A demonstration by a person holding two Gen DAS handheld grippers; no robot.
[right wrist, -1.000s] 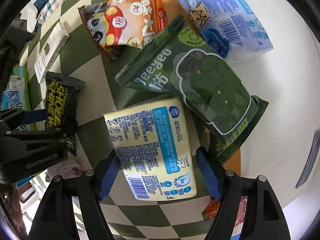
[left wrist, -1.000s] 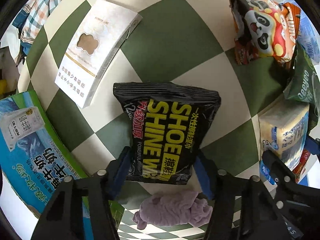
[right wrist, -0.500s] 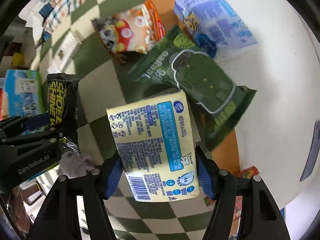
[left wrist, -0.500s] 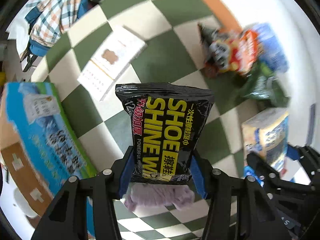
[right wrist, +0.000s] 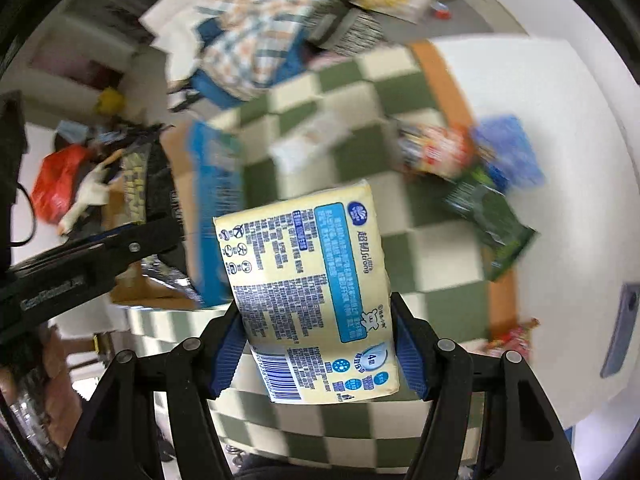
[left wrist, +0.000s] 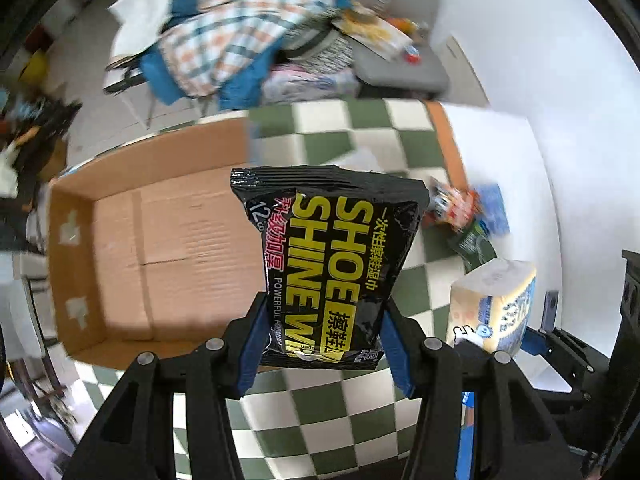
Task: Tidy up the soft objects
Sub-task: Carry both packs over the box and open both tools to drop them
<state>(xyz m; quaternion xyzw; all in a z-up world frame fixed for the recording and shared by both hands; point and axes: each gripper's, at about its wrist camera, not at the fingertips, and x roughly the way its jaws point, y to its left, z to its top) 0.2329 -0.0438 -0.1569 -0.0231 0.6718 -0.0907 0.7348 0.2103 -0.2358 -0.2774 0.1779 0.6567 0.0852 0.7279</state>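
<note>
My left gripper is shut on a black shoe-shine wipes pack and holds it in the air, next to an open cardboard box on its left. My right gripper is shut on a pale yellow tissue pack, also lifted off the checkered cloth. That tissue pack shows at the right of the left wrist view. A panda snack bag, a dark green pack and a blue pack lie on the table at the right.
A white carton lies on the cloth beyond the tissue pack. A chair with plaid clothes stands behind the table. The box's blue outer side is left of my right gripper. A phone lies at the far right.
Both grippers have lifted their packs well off the table and tilted up. The left gripper swung toward the open cardboard box, whose inside now shows. The purple cloth has dropped out of view.
</note>
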